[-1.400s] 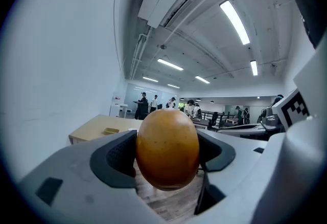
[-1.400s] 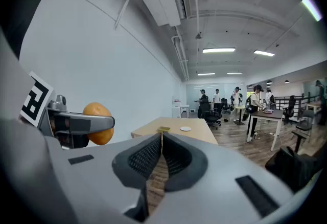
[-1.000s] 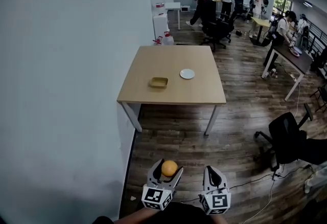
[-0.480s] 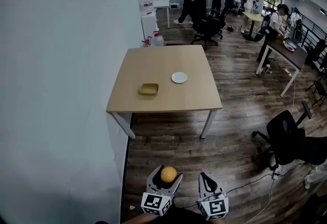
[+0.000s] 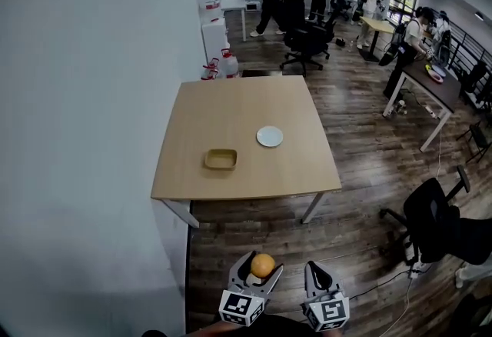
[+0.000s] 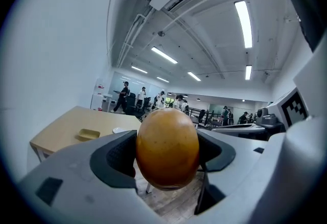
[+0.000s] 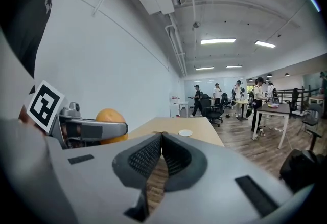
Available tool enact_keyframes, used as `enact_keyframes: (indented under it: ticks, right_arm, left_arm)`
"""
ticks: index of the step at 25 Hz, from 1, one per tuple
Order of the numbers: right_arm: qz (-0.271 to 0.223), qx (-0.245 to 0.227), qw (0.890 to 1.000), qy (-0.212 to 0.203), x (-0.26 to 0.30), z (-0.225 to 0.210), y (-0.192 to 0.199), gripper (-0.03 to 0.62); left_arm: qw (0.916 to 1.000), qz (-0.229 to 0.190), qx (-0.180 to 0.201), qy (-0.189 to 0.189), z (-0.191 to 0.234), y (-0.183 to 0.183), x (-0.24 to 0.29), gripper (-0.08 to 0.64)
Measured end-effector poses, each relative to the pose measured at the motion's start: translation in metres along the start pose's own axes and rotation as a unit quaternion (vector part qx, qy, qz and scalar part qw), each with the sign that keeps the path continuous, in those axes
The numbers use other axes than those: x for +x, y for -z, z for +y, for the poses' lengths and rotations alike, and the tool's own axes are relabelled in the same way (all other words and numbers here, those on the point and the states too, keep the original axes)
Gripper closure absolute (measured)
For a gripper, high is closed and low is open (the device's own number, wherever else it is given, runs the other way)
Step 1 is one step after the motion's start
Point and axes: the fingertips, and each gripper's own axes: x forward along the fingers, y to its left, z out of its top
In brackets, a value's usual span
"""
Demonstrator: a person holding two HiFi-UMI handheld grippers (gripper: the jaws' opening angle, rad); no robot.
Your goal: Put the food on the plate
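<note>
Up front, my left gripper (image 6: 167, 166) clamps an orange (image 6: 167, 147) between its jaws; right gripper (image 7: 161, 138) clenched, empty.

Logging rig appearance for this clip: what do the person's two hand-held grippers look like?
The left hand-held gripper and the right hand-held gripper both have smooth, light grey plastic bodies. Each jaw carries a black, finely ribbed pad set in a curved recess. A white cube with black square markers sits at the rear of each. No cables show on them.

Left hand-held gripper (image 6: 167, 162) hides sides of the orange (image 6: 167, 138).
</note>
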Motion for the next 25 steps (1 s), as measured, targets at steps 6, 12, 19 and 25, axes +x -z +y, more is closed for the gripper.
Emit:
enact_keyframes:
  ticks: [6,12,19,25]
  right_arm:
    - [0.011,0.008,1.0,0.025,0.059,-0.016,-0.016,0.532]
    - [0.002,0.009,0.999,0.04,0.111,-0.02,-0.035,0.532]
    - [0.002,-0.004,0.999,0.034,0.135,-0.019,-0.045,0.532]
    - [0.007,0.015,0.999,0.047,0.164,-0.034,-0.039,0.532]
  left_arm:
    - [0.9997,-0.008,0.0,0.024,0.04,-0.025,0.036,0.245]
    - [0.9997,-0.011,-0.011,0.017,0.091,-0.036,0.06,0.245]
    - [0.9997,-0.012,-0.019,0.007,0.121,-0.042,0.077,0.245]
    - [0.9984,0.003,-0.055,-0.006,0.147,-0.028,0.099,0.245]
